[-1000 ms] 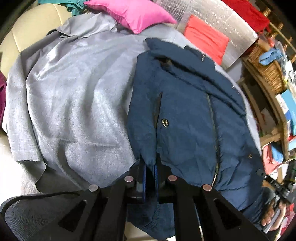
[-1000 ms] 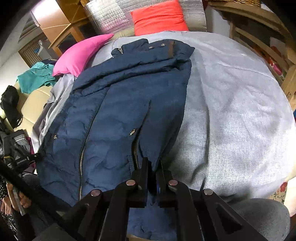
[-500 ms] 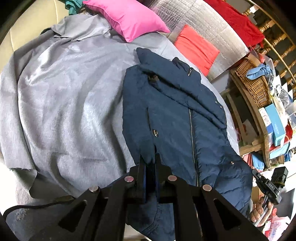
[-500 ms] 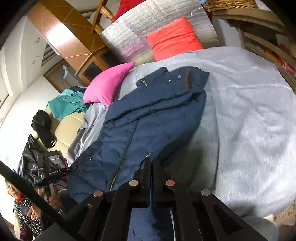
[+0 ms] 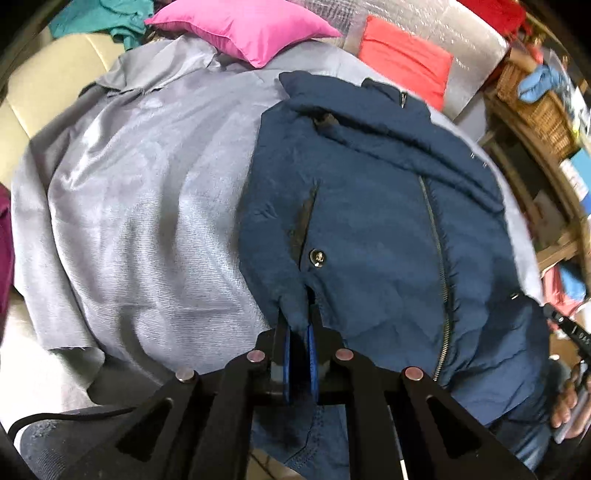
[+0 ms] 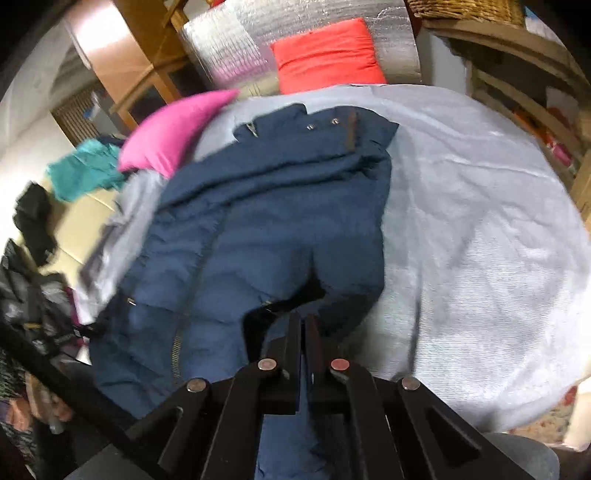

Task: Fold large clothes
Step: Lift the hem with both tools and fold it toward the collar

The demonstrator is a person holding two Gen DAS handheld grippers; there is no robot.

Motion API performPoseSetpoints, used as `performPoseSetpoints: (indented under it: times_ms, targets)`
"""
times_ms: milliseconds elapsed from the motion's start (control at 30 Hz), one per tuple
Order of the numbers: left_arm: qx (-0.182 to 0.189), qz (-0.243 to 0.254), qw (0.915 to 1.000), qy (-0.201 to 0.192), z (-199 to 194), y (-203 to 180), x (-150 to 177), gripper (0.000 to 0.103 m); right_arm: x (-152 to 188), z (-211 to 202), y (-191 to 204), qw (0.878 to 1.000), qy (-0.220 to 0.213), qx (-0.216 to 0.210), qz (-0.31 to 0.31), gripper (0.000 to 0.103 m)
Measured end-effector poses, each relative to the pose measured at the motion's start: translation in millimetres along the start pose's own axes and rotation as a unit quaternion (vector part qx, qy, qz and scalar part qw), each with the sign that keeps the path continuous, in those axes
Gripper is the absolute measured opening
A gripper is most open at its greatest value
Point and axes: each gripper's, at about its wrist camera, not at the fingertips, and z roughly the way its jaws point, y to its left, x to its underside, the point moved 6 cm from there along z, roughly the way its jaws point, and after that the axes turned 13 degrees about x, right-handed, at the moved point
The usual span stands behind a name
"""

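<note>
A navy padded jacket (image 5: 369, 229) lies zipped, front up, on a grey sheet (image 5: 147, 221), collar toward the pillows. My left gripper (image 5: 297, 317) is shut on a fold of the jacket's hem on its left side, near a snap button (image 5: 317, 256). In the right wrist view the same jacket (image 6: 266, 229) spreads across the grey sheet (image 6: 480, 229). My right gripper (image 6: 304, 321) is shut on the hem fabric at the jacket's right side, which bunches up just ahead of the tips. Both hem corners hang below the grippers.
A pink pillow (image 5: 240, 29) and a red-orange pillow (image 5: 402, 59) lie behind the collar against silver padding (image 6: 295, 40). Teal clothes (image 6: 85, 173) lie on a beige couch at left. Wicker basket (image 5: 535, 99) and wooden shelves stand right. A person's hand (image 5: 565, 406) holds a device nearby.
Both views pulled back from the jacket half a second ago and have come close again. Both grippers kept hold of the hem, and the fabric before the right one now bunches more.
</note>
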Motion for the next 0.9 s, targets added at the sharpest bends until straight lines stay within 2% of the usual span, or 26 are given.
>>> performPoseSetpoints:
  times_ms: [67, 167, 233, 300, 333, 367, 400, 500, 567, 700, 733, 767, 833, 867, 900]
  targets:
    - [-0.016, 0.012, 0.9998, 0.001, 3, -2, 3, 0.010, 6, 6, 2, 1.000, 0.016, 0.017, -0.012, 0.006]
    - [-0.038, 0.014, 0.9989, 0.021, 12, 0, 8, 0.030, 20, 27, -8, 0.996, 0.057, 0.067, -0.017, 0.006]
    - [-0.049, 0.014, 0.9982, 0.032, 18, 2, 8, 0.050, 25, 37, -13, 0.994, 0.079, 0.075, -0.011, 0.006]
    - [-0.052, 0.015, 0.9978, 0.038, 23, 0, 8, 0.056, 28, 37, -16, 0.995, 0.084, 0.060, -0.004, 0.015]
    - [-0.055, 0.017, 0.9976, 0.040, 25, 0, 8, 0.059, 30, 38, -17, 0.995, 0.091, 0.050, 0.003, 0.036]
    - [-0.057, 0.019, 0.9973, 0.041, 26, -1, 8, 0.061, 32, 39, -18, 0.994, 0.097, 0.045, 0.009, 0.069]
    - [-0.061, 0.021, 0.9969, 0.046, 28, 0, 9, 0.063, 34, 40, -19, 0.994, 0.100, 0.046, 0.015, 0.075]
    - [-0.074, 0.012, 0.9957, 0.054, 31, 7, 10, 0.067, 38, 40, -14, 0.994, 0.107, 0.030, 0.016, 0.075]
    - [-0.079, -0.002, 0.9950, 0.061, 34, 15, 11, 0.068, 45, 49, -11, 0.991, 0.132, 0.033, 0.008, 0.075]
    - [-0.071, -0.040, 0.9960, 0.037, 27, 29, 6, 0.071, 52, 61, -8, 0.986, 0.161, 0.050, -0.012, 0.073]
    - [-0.073, -0.047, 0.9956, 0.036, 27, 32, 6, 0.075, 54, 64, -5, 0.985, 0.164, 0.052, -0.020, 0.071]
    - [-0.077, -0.052, 0.9949, 0.041, 29, 35, 6, 0.075, 56, 66, -2, 0.984, 0.166, 0.058, -0.032, 0.063]
    - [-0.082, -0.058, 0.9936, 0.051, 33, 39, 7, 0.075, 57, 67, 2, 0.983, 0.164, 0.067, -0.047, 0.056]
    - [-0.082, -0.059, 0.9934, 0.053, 34, 40, 8, 0.075, 58, 67, 3, 0.983, 0.164, 0.066, -0.049, 0.048]
    - [-0.085, -0.058, 0.9932, 0.055, 35, 41, 8, 0.077, 59, 67, 4, 0.983, 0.165, 0.068, -0.053, 0.046]
